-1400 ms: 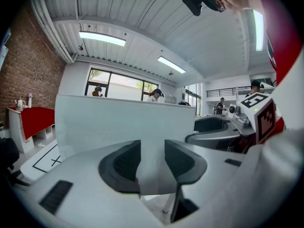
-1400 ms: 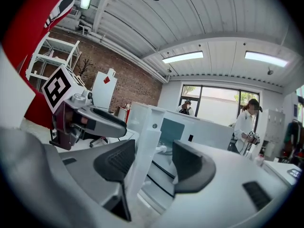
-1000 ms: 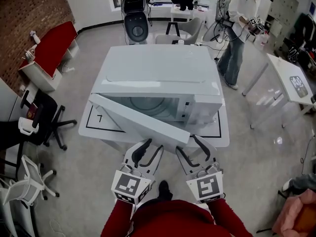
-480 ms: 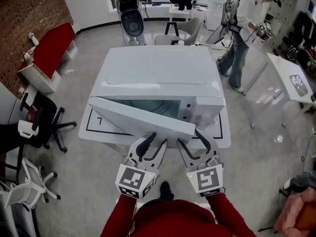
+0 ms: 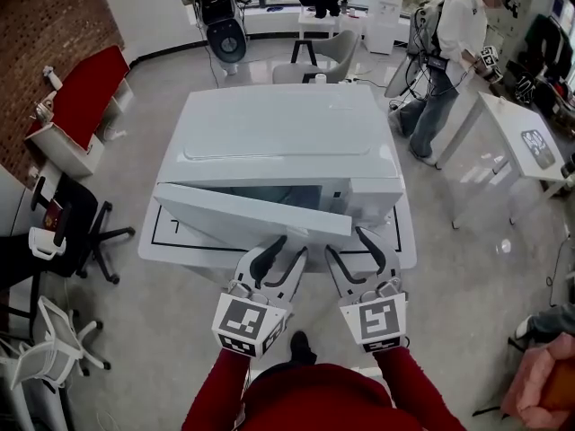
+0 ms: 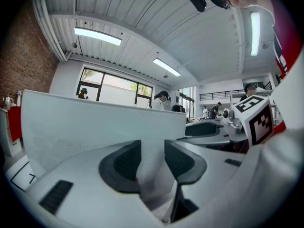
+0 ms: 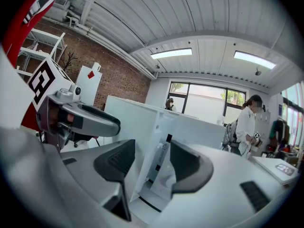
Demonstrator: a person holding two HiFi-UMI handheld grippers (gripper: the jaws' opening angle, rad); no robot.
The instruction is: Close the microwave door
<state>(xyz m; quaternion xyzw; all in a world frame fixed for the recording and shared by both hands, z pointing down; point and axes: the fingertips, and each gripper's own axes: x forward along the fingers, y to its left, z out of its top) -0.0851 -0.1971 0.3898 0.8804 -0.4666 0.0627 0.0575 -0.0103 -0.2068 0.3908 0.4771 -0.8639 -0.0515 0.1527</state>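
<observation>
Microwave [image 5: 286,137]: white, on a white table [image 5: 406,241]. Its cavity is mostly hidden behind the door [image 5: 247,212], which is ajar, its left end at the body and its free right edge swung toward me. Label on the front panel: too small to read. My left gripper [image 5: 286,251]: jaws slightly apart, empty, tips at the door's outer face; I cannot tell whether they touch it. My right gripper [image 5: 349,248]: jaws slightly apart, empty, just beside the door's free edge.
</observation>
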